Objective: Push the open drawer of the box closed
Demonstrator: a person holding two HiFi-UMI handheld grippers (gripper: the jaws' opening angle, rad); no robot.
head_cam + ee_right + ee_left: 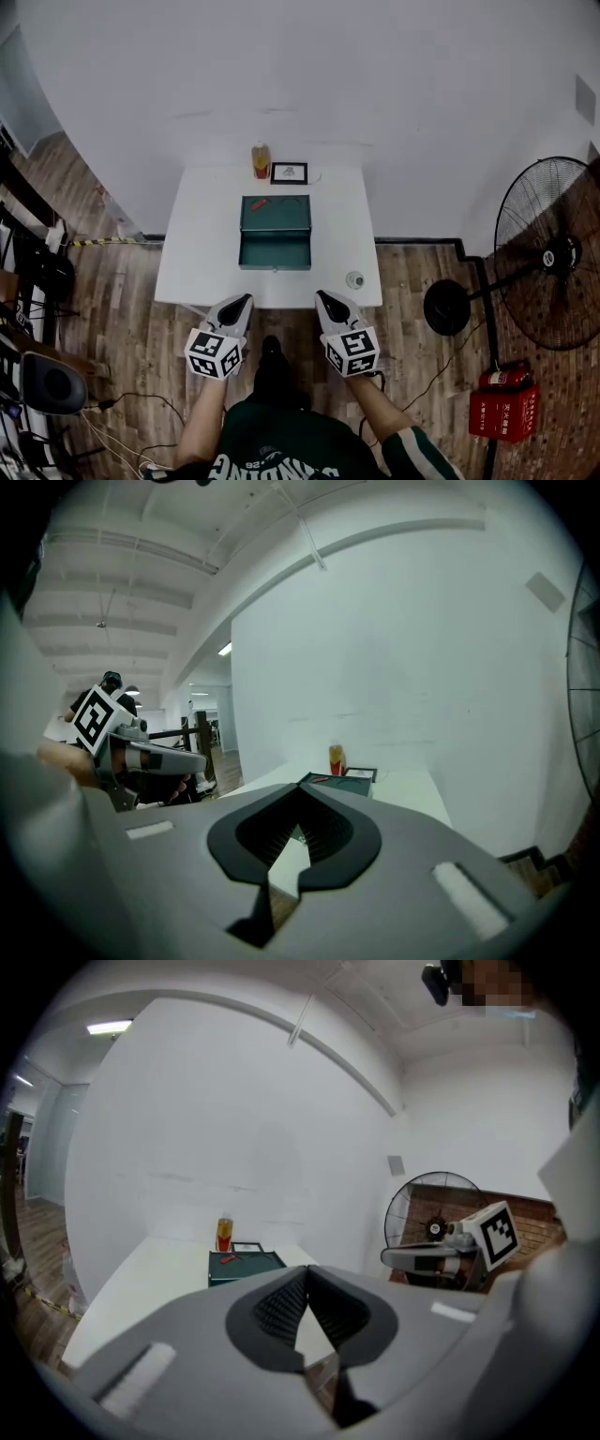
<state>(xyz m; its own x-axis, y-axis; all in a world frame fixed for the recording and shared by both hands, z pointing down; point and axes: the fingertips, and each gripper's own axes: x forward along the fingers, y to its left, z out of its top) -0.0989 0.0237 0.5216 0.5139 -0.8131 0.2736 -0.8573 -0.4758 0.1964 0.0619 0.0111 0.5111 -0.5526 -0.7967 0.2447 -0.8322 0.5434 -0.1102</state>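
Drawer handling: we judge the drawer [275, 253] rigid and light-running; no pinch is needed, just a flat push on the middle of its front panel.
Drawer look: dark green, pulled out toward 6 o'clock.
Where: under the green box [275, 214], mid-tabletop [197, 262].
Tongs: left tongs [246, 299] at 7 o'clock and right tongs [320, 295] at 5 o'clock, both pressed together, empty and short of the drawer.

The left gripper [307, 1277] is seen with its jaws brought together, nothing between them. Beyond them a green box [246, 1266] is set on the white bench [141, 1274], a small red thing [227, 1259] laid on top. A bottle [224, 1233] and a frame [248, 1247] are placed behind. At right, the right gripper [389, 1257] is held before a fan [441, 1206].
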